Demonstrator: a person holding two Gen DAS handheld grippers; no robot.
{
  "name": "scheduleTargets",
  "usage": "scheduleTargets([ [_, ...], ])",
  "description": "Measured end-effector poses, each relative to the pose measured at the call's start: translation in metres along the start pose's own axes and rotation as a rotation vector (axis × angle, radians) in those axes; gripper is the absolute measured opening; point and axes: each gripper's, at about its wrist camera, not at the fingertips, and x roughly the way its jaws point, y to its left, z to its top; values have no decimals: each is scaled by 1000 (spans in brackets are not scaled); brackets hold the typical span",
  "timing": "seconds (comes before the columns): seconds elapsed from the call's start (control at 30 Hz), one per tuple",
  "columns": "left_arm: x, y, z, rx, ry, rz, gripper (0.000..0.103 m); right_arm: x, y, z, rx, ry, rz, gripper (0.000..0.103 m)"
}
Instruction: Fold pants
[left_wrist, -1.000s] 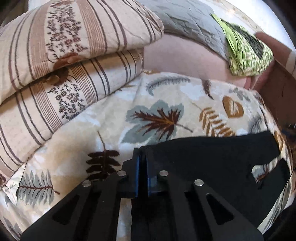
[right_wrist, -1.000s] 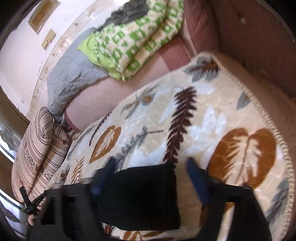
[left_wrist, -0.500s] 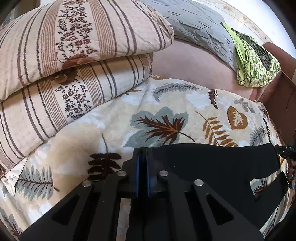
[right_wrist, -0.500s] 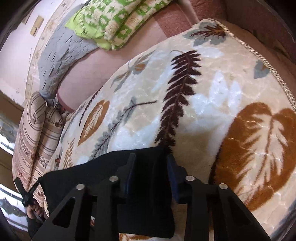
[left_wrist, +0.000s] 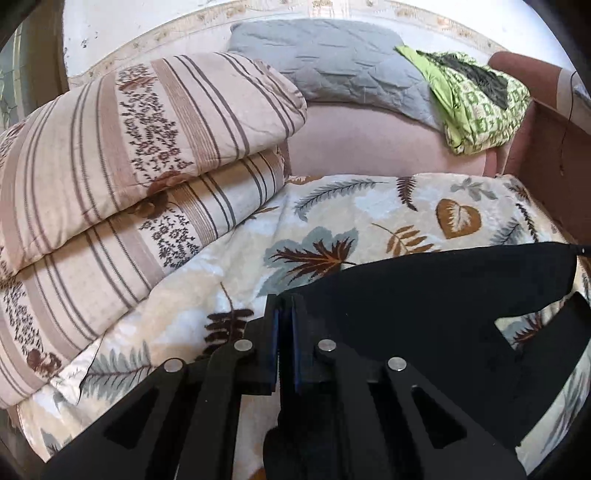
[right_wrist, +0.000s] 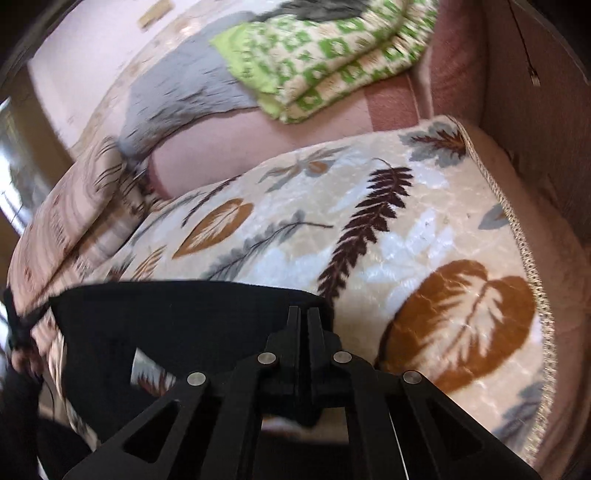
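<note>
The black pants (left_wrist: 436, 295) hang stretched between my two grippers, just above the leaf-print blanket (left_wrist: 369, 214). My left gripper (left_wrist: 284, 314) is shut on the pants' left top corner. My right gripper (right_wrist: 303, 321) is shut on the right top corner of the pants (right_wrist: 184, 317). The top edge runs taut between them. A gap between the two legs shows in the left wrist view at the lower right and in the right wrist view at the lower left. The lower part of the pants is hidden behind the gripper bodies.
Two striped floral pillows (left_wrist: 129, 177) are stacked at the left. A grey quilt (left_wrist: 332, 66) and a folded green patterned blanket (right_wrist: 325, 55) lie on the pink sofa back (left_wrist: 369, 147). A brown wooden side panel (right_wrist: 535, 129) bounds the right.
My right gripper has closed on the pants' corner; it was open a second ago. Both grippers have lifted and drawn apart, pulling the top edge taut.
</note>
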Motion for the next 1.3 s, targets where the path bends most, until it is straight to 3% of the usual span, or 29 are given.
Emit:
scheduleTargets([
  [0.2, -28, 1, -15, 80, 65, -20, 4, -52, 19, -34, -156, -41, 70, 1],
  [0.33, -48, 2, -31, 98, 109, -50, 4, -69, 29, -62, -242, 12, 103, 1],
  [0.63, -96, -15, -82, 184, 109, -94, 4, -84, 13, -103, -316, 110, 34, 1],
  [0.7, -102, -15, -105, 163, 79, -120, 4, -86, 13, -114, -352, 132, 31, 1],
  [0.8, -95, -8, -140, 119, 95, -134, 5, -84, 10, -130, -391, 164, 31, 3],
  [0.83, -92, -4, -147, 93, 103, -129, 10, -83, 10, -135, -414, 171, 36, 8],
  [0.9, -87, 18, -167, -37, 124, -88, 15, -82, 11, -141, -436, 188, 35, 10],
  [0.97, -90, 41, -180, -178, 125, -34, 15, -84, 11, -148, -444, 218, 28, 30],
  [1.0, -93, 48, -183, -220, 121, -23, 15, -87, 11, -150, -444, 214, 26, 42],
  [1.03, -99, 55, -187, -268, 112, -13, 15, -93, 10, -153, -446, 202, 24, 44],
  [1.1, -114, 52, -187, -295, 81, -33, 15, -109, 5, -152, -427, 150, 2, 44],
  [1.2, -135, 24, -172, -261, 15, -102, 19, -139, -3, -140, -348, 2, 5, 45],
  [1.3, -143, -13, -147, -218, -52, -163, 26, -150, 9, -126, -326, -87, 81, 46],
])
